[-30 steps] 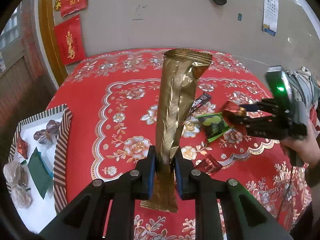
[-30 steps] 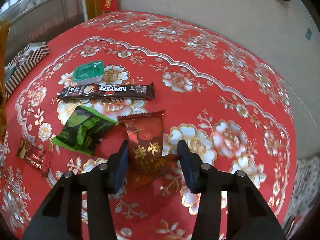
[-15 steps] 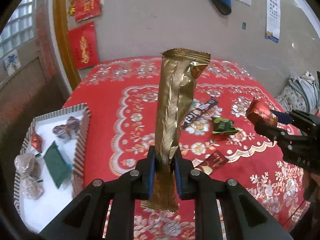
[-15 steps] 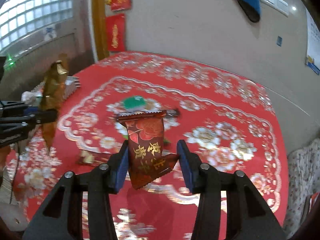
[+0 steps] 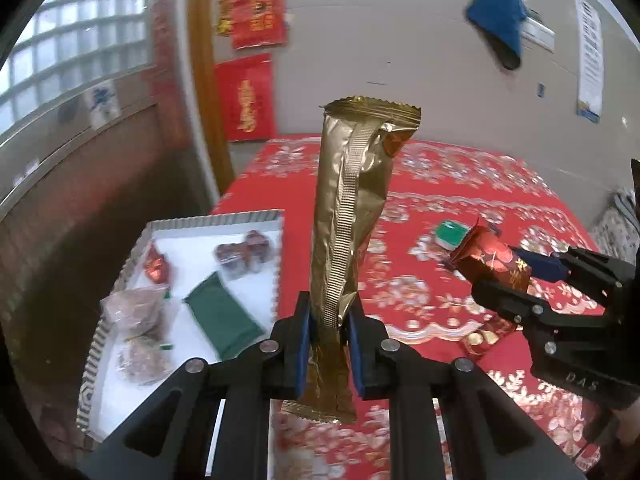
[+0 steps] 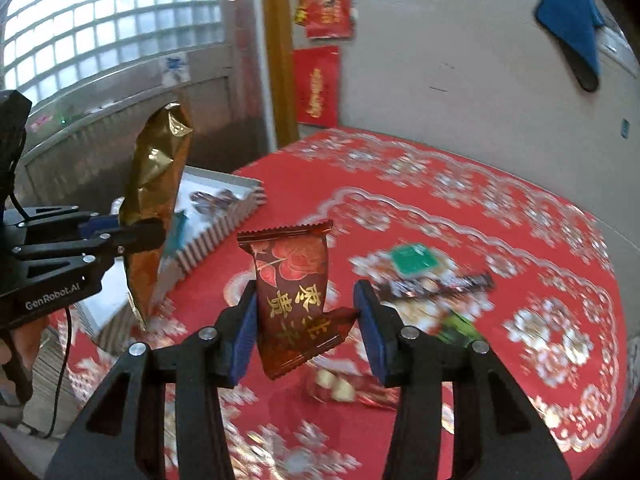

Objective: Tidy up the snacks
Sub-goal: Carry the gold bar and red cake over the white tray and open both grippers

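My left gripper (image 5: 328,344) is shut on a long gold snack packet (image 5: 352,216) and holds it upright in the air; it also shows in the right wrist view (image 6: 156,208). My right gripper (image 6: 306,328) is shut on a dark red snack packet with gold characters (image 6: 296,292), lifted above the table; it shows in the left wrist view (image 5: 492,260). A white tray with a striped rim (image 5: 132,256) lies at the table's left edge and holds several snacks. A green jelly cup (image 6: 412,258), a dark coffee stick (image 6: 440,284) and a green packet (image 6: 460,328) lie on the red tablecloth.
The round table carries a red flowered cloth (image 6: 480,208). A small red and gold packet (image 6: 348,392) lies near its front. Wall, window and wooden post stand behind the tray. A person's hand (image 6: 12,344) holds the left gripper.
Both grippers have risen and swung left toward the tray, each carrying its packet. The right gripper closed on the red packet and lifted it off the cloth.
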{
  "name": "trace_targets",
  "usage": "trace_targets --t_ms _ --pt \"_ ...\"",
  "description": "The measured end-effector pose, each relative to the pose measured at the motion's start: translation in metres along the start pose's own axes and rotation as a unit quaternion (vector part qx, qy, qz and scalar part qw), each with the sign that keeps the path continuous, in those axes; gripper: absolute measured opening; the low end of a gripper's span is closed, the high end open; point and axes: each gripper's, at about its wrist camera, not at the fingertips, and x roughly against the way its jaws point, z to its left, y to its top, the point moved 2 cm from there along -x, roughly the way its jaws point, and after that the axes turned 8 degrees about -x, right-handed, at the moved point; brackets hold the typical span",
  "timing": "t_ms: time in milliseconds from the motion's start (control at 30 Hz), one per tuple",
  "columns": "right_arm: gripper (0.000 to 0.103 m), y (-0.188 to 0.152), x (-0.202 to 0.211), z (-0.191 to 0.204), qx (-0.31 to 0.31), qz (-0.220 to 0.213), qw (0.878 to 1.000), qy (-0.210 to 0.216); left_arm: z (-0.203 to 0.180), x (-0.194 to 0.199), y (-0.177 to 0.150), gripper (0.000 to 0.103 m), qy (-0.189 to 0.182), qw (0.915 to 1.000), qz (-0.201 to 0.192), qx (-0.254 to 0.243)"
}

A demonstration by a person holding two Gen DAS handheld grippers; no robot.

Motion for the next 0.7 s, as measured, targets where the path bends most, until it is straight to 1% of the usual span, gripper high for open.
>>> trace_targets --t_ms 233,400,500,700 --pt "0.045 0.010 -0.024 0.047 0.030 0.005 0.999 0.023 0.049 0.006 -0.014 0.016 0.040 0.9987 0.005 0.031" --pt "0.045 0.018 -0.045 0.071 0.035 0.015 0.998 0.043 0.084 0.003 -0.028 0.016 0.064 0.9962 0.017 0.057" --pt "0.045 0.023 -0.060 0.087 0.042 0.024 0.997 0.053 0.106 -0.003 -0.039 0.016 0.073 0.9938 0.030 0.078" --pt "0.046 0.027 -0.098 0.115 0.055 0.048 0.995 0.065 0.127 -0.021 -0.053 0.016 0.079 0.9911 0.050 0.095"
